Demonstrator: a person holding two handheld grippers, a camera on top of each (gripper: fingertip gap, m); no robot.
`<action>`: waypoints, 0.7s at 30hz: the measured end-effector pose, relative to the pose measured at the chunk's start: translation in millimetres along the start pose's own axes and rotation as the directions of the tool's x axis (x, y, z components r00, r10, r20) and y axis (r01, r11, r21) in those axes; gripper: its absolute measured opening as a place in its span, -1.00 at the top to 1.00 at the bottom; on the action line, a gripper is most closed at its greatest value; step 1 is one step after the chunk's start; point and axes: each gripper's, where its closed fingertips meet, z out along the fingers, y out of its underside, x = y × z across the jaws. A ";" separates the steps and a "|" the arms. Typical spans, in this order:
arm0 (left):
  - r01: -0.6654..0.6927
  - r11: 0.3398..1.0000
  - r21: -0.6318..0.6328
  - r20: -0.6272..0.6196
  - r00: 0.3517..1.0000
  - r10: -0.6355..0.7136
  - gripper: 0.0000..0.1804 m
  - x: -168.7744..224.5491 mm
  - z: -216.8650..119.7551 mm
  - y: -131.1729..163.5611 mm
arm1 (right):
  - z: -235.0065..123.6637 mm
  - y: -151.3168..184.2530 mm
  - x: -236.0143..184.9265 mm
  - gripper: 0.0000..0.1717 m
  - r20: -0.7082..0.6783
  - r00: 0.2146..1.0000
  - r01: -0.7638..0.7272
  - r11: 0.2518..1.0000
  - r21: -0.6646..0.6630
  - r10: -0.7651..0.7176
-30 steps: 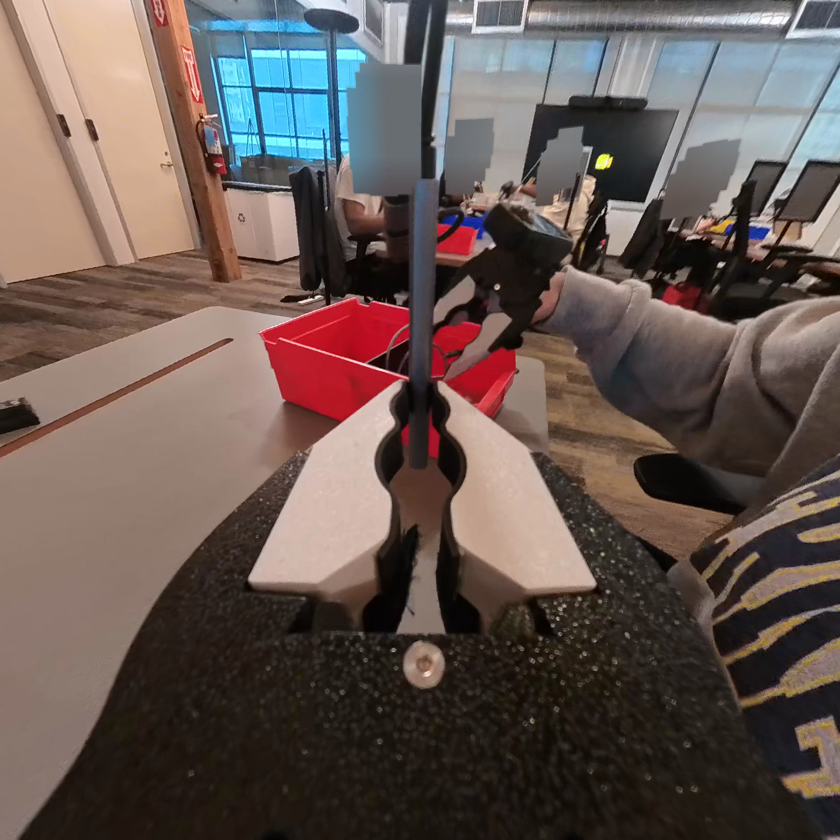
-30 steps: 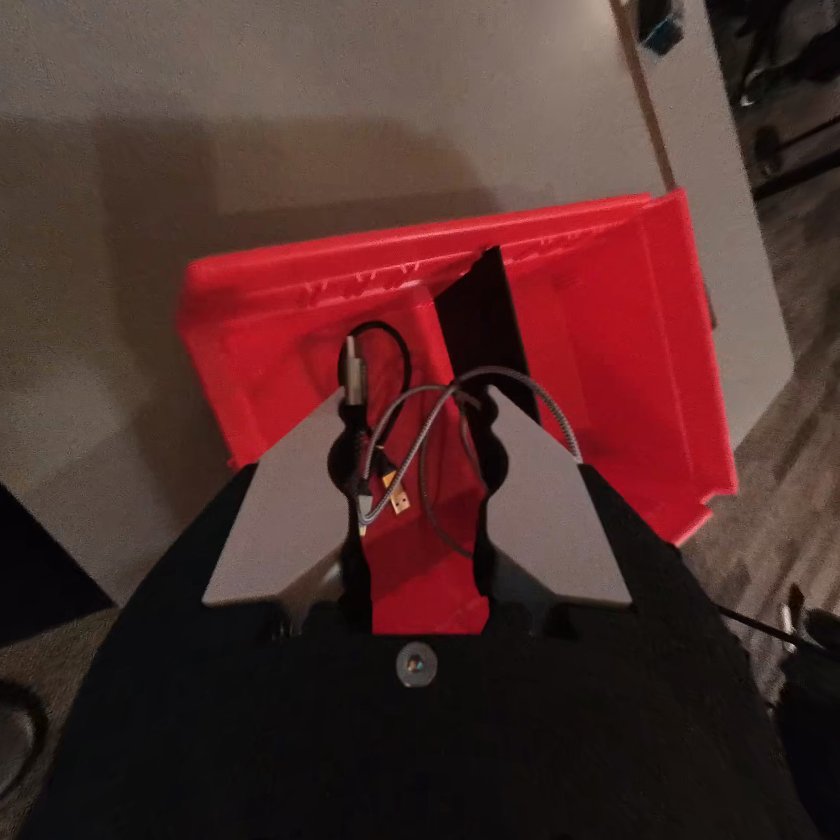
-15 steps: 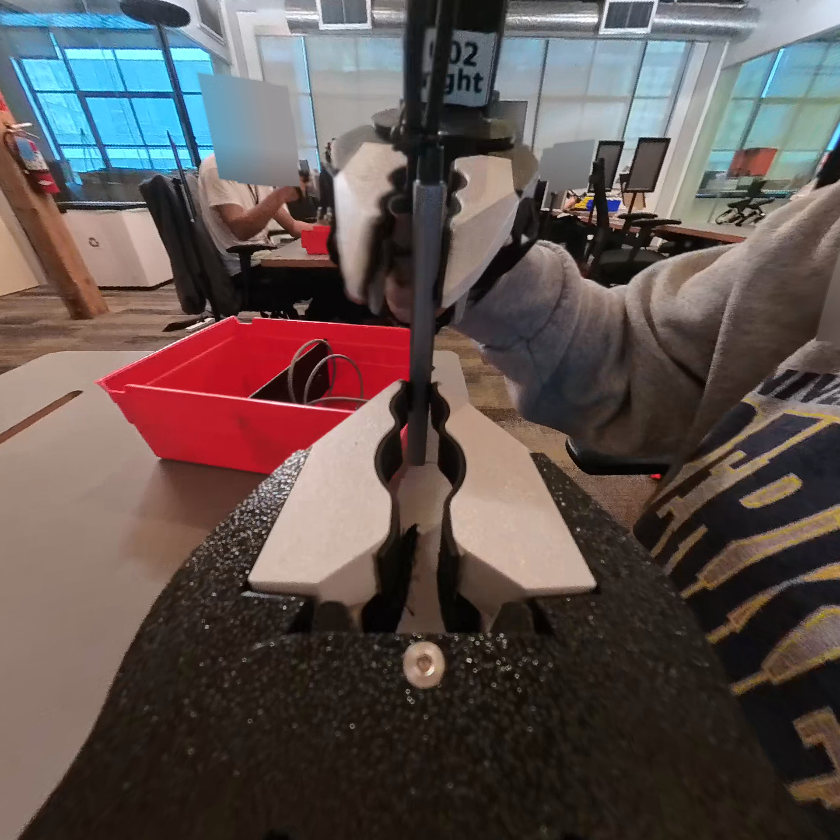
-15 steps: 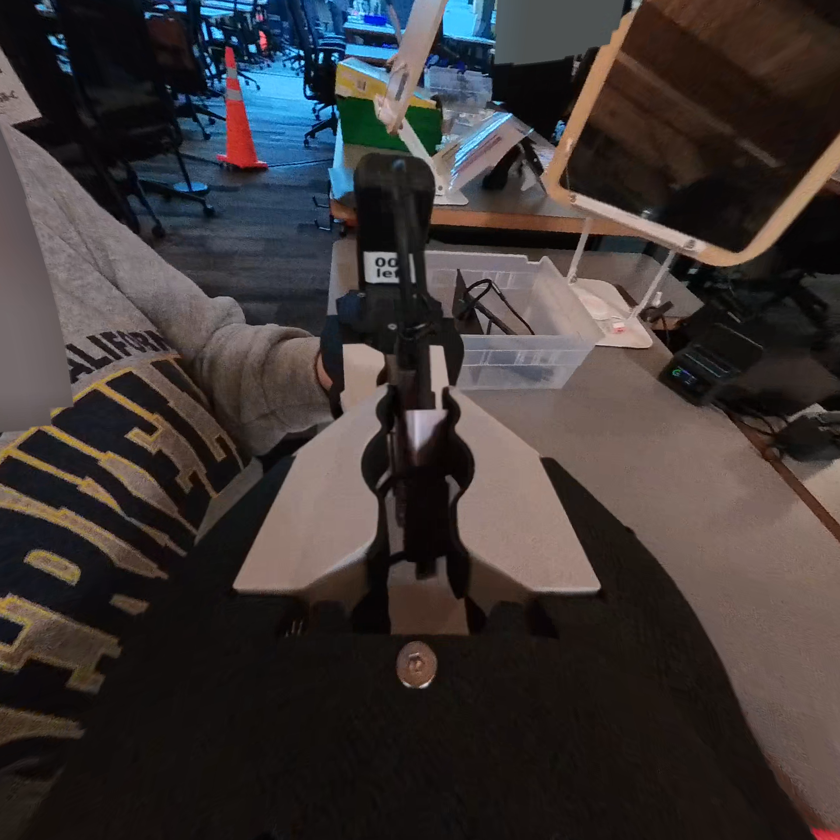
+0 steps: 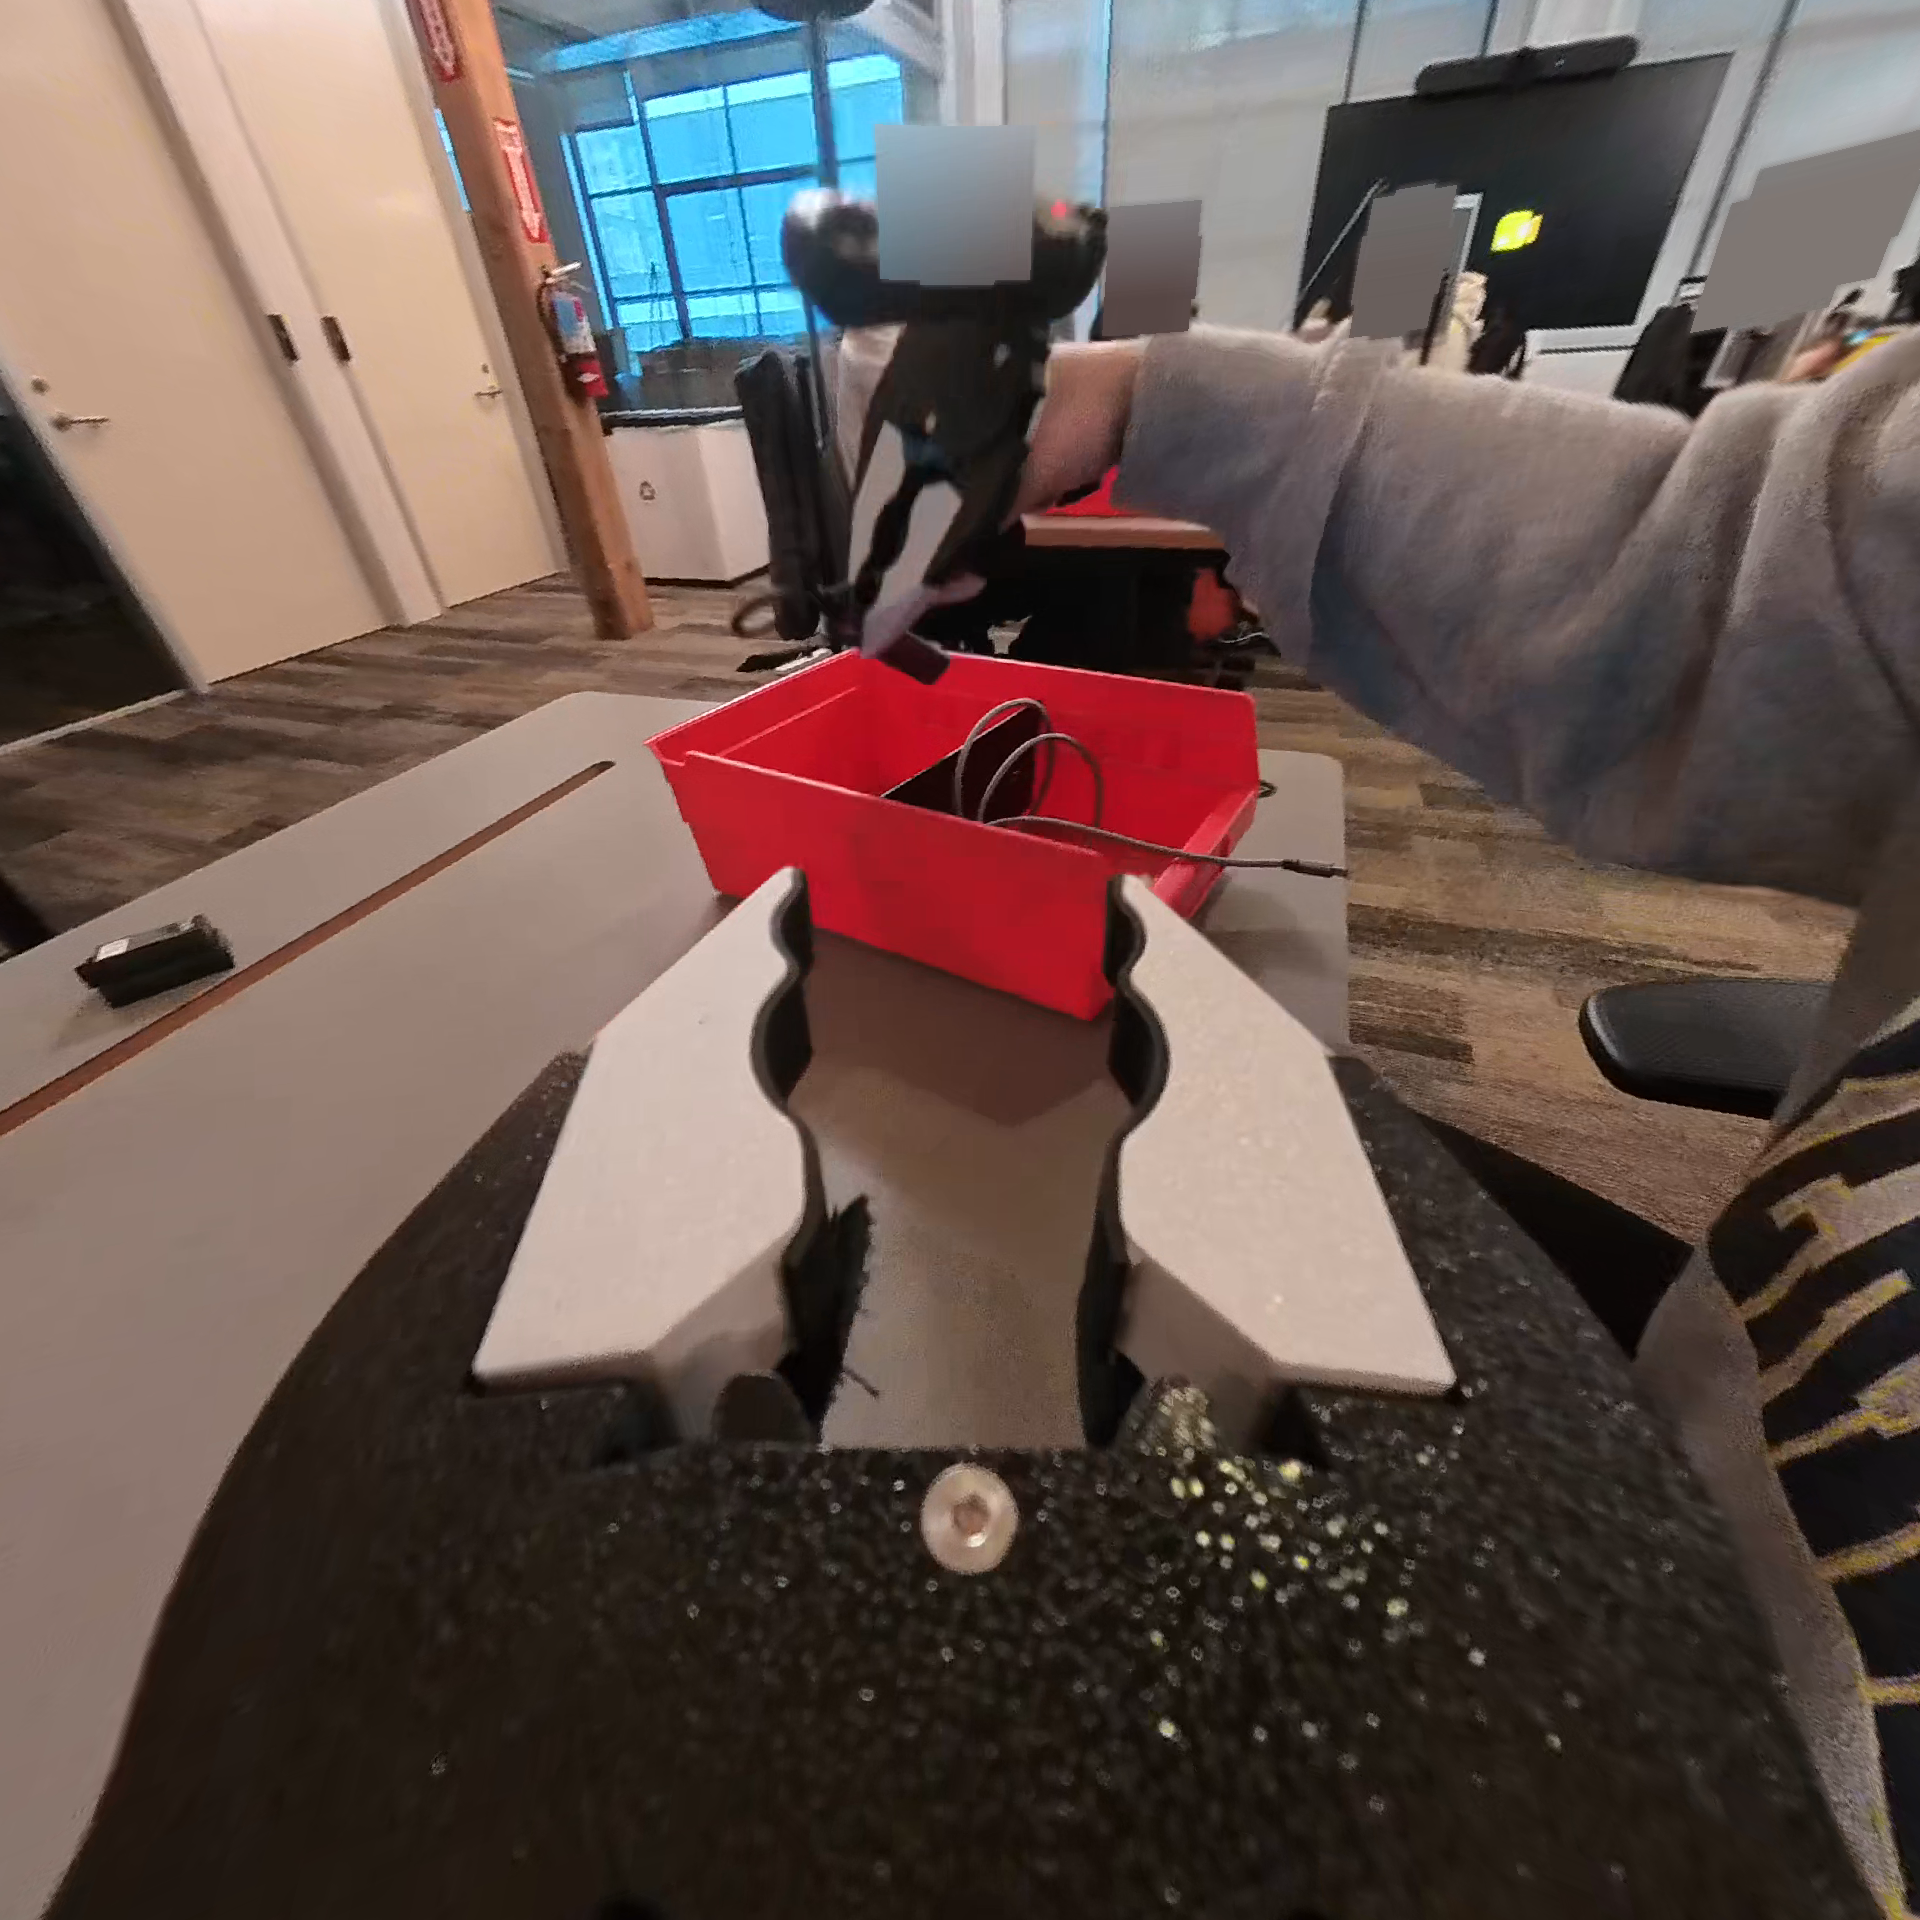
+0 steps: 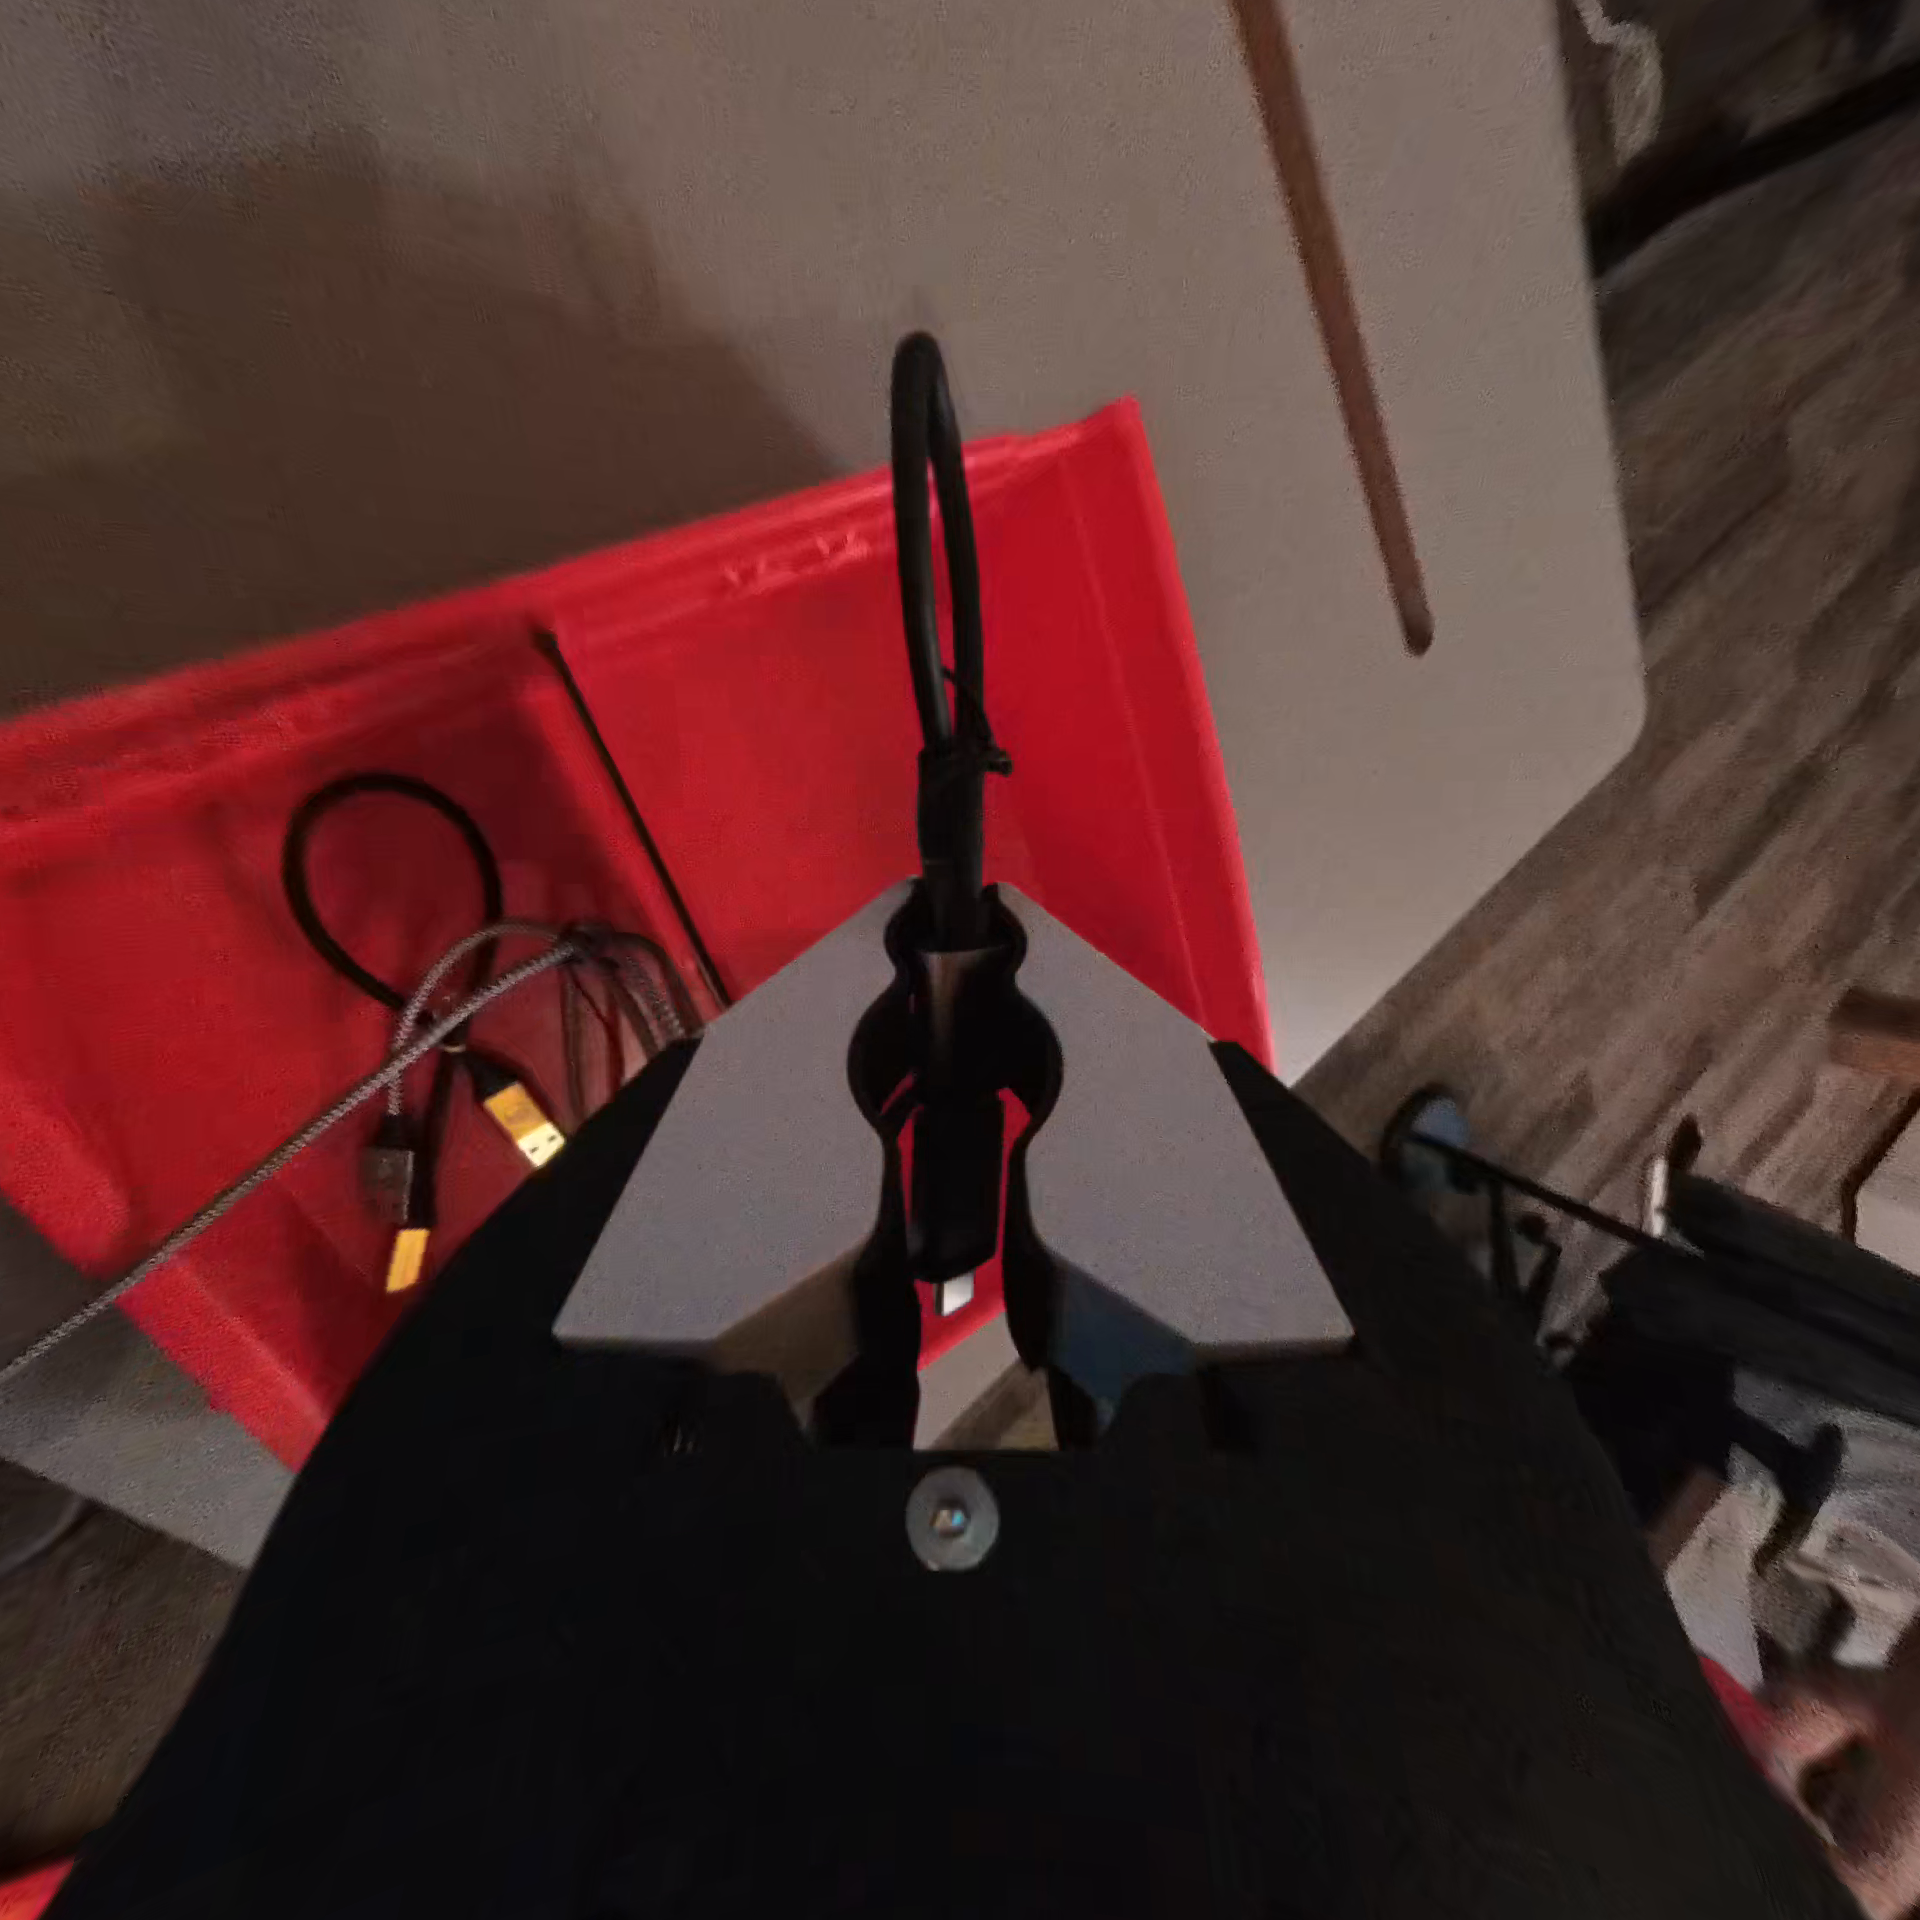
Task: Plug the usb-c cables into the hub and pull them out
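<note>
The left tongs (image 5: 956,997) stand released at the bottom centre of the left wrist view, their two grey fingers (image 5: 675,1143) wide apart with only bare grey surface (image 5: 312,1091) between them. Just beyond their tips, in the middle of the frame, sits a red bin (image 5: 935,894) with a black divider (image 5: 977,779) inside. Grey cable loops (image 5: 1023,748) rise from the bin, and one cable end (image 5: 1299,864) sticks out over its right rim. At the left edge of that frame a small black device (image 5: 156,956) lies on the surface.

Above the bin, in the upper middle of the left wrist view, the right tongs (image 5: 904,623) point down, held by an arm in a grey sleeve (image 5: 1455,540) that enters from the right; a dark object sits at their tip.

In the right wrist view the right tongs (image 6: 951,935) are clenched on a hub (image 6: 951,1091), a dark slim body lying lengthwise between the fingers (image 6: 1143,1143), which press on it from both sides. Its black lead (image 6: 935,540) loops upward past the tips in the centre of the frame, and a small pale plug (image 6: 956,1294) shows at its near end. The hub hangs over the right compartment of the bin (image 6: 1091,727). In the left compartment, at the left of the frame, lie the cables (image 6: 457,1039): a black loop, braided grey ones, and plugs with yellow tips (image 6: 525,1122).
</note>
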 end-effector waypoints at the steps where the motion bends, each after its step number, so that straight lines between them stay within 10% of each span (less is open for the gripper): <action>1: 0.001 1.000 -0.005 0.010 1.000 -0.001 0.39 -1.2 -1.5 0.9 | 15.0 9.0 -0.1 0.91 0.011 1.000 0.007 0.998 -0.064 -0.006; 10: -0.040 0.997 -0.062 0.155 0.987 0.049 0.37 -16.7 -42.9 -2.8 | 29.9 9.3 -7.3 0.53 -0.061 0.992 -0.116 0.989 -0.091 0.111; 16: 0.018 0.996 -0.085 0.557 0.830 0.033 0.46 -96.9 -150.3 -20.4 | -56.8 -76.1 -29.3 0.42 -0.300 0.910 -0.187 0.928 0.321 0.287; 21: 0.167 0.897 -0.409 0.630 0.763 0.145 0.48 -168.3 -204.5 24.3 | -82.2 -189.4 -122.2 0.42 0.015 0.970 -0.169 0.632 0.756 0.242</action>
